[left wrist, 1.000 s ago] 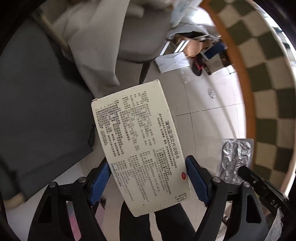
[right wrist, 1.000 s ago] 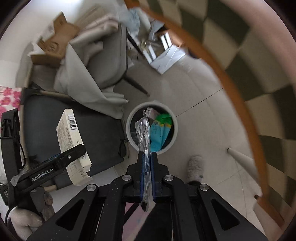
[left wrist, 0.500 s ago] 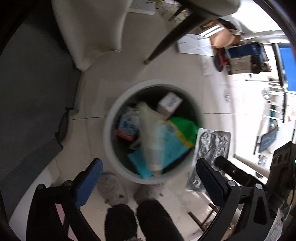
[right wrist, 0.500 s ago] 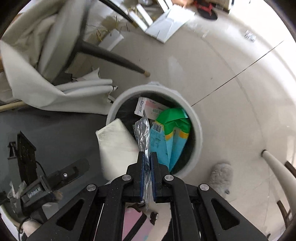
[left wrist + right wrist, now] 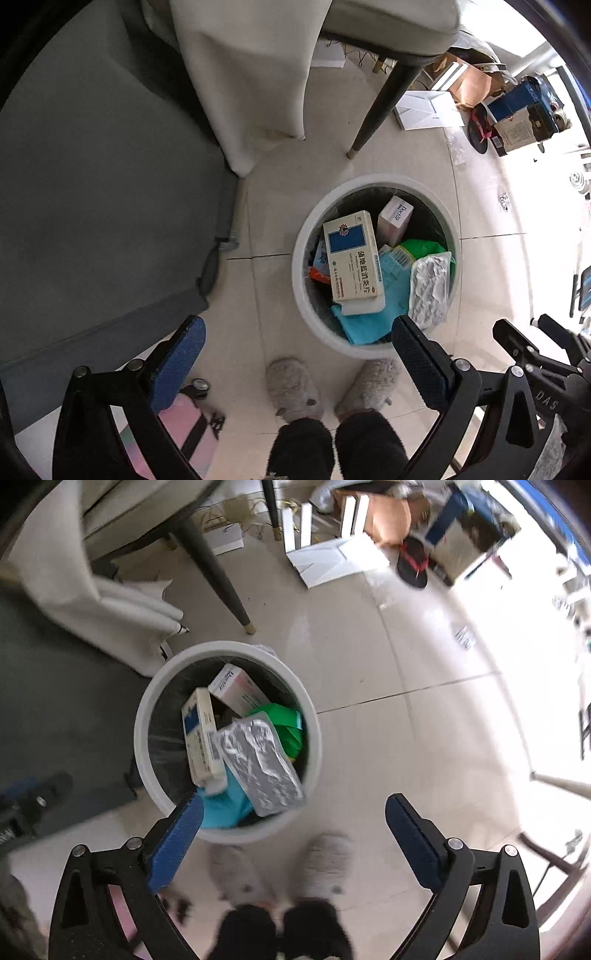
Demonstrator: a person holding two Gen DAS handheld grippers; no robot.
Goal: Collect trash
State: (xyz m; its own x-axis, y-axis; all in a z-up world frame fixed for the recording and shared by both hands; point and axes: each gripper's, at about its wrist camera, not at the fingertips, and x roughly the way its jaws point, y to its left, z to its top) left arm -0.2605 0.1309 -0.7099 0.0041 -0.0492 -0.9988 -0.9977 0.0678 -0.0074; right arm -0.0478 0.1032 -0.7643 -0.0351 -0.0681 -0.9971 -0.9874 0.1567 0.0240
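A round white trash bin [image 5: 301, 288] [image 5: 142, 734] stands on the tiled floor below both grippers. In it lie a cream medicine box [image 5: 351, 262] [image 5: 199, 734], a silver blister pack [image 5: 430, 288] [image 5: 262, 764], a pink-and-white box [image 5: 395, 219] [image 5: 238, 692], and green and blue packets. My left gripper [image 5: 295, 354] is open and empty above the bin's near left rim. My right gripper [image 5: 293, 830] is open and empty above the bin's near right rim.
A chair with dark legs [image 5: 373, 118] [image 5: 218, 579] and a draped white cloth [image 5: 251, 74] stands behind the bin. A dark grey mat [image 5: 92, 203] lies to the left. Grey slippers [image 5: 291, 391] are near the bin. Boxes and papers [image 5: 332, 561] lie farther back.
My left gripper opened and the medicine box fell into the bin. My right gripper then opened and the blister pack dropped into the bin. Both views tilted down over the bin.
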